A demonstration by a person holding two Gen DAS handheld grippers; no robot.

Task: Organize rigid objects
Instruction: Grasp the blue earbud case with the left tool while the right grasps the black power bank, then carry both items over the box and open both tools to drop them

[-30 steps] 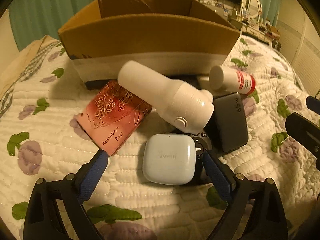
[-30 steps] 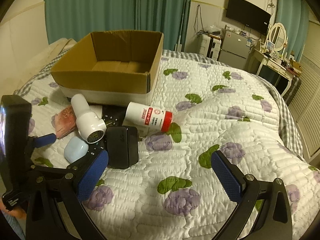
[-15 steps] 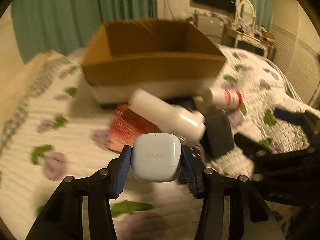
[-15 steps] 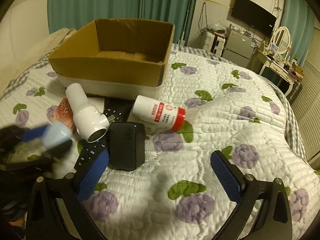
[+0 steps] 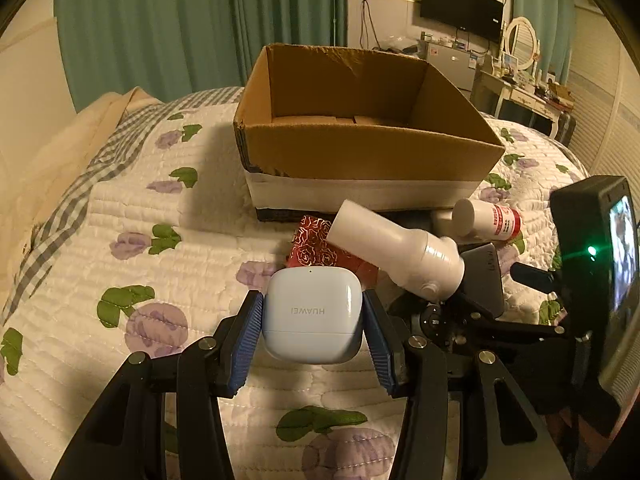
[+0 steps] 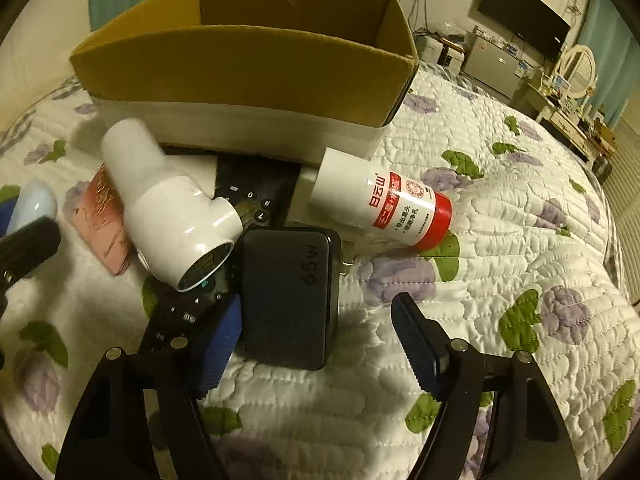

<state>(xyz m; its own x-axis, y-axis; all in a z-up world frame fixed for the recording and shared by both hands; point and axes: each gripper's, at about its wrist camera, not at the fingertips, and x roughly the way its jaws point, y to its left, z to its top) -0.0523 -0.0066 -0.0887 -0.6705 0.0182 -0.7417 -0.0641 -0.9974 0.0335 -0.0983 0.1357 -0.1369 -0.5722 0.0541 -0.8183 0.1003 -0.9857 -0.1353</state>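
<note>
My left gripper (image 5: pixel 312 328) is shut on a pale blue earbud case (image 5: pixel 312 314) and holds it above the quilt, in front of an open cardboard box (image 5: pixel 360 160). My right gripper (image 6: pixel 320 344) is open, its jaws either side of a black 65W charger (image 6: pixel 290 296) lying on the quilt. Beside the charger lie a white hair dryer (image 6: pixel 172 212), a white bottle with a red cap (image 6: pixel 380 200), a black remote (image 6: pixel 248 196) and a pink card box (image 6: pixel 104 220). The box (image 6: pixel 248 64) looks empty inside.
The quilted bed (image 6: pixel 520 240) with purple flowers stretches to the right. A pillow (image 5: pixel 40 168) lies at far left. Curtains (image 5: pixel 180 20), a wall TV (image 5: pixel 460 4) and a dresser (image 5: pixel 528 100) stand behind the bed. The right gripper's camera body (image 5: pixel 596 268) shows at right in the left wrist view.
My left gripper closed on the earbud case and lifted it off the quilt. My right gripper moved forward and down to straddle the black charger.
</note>
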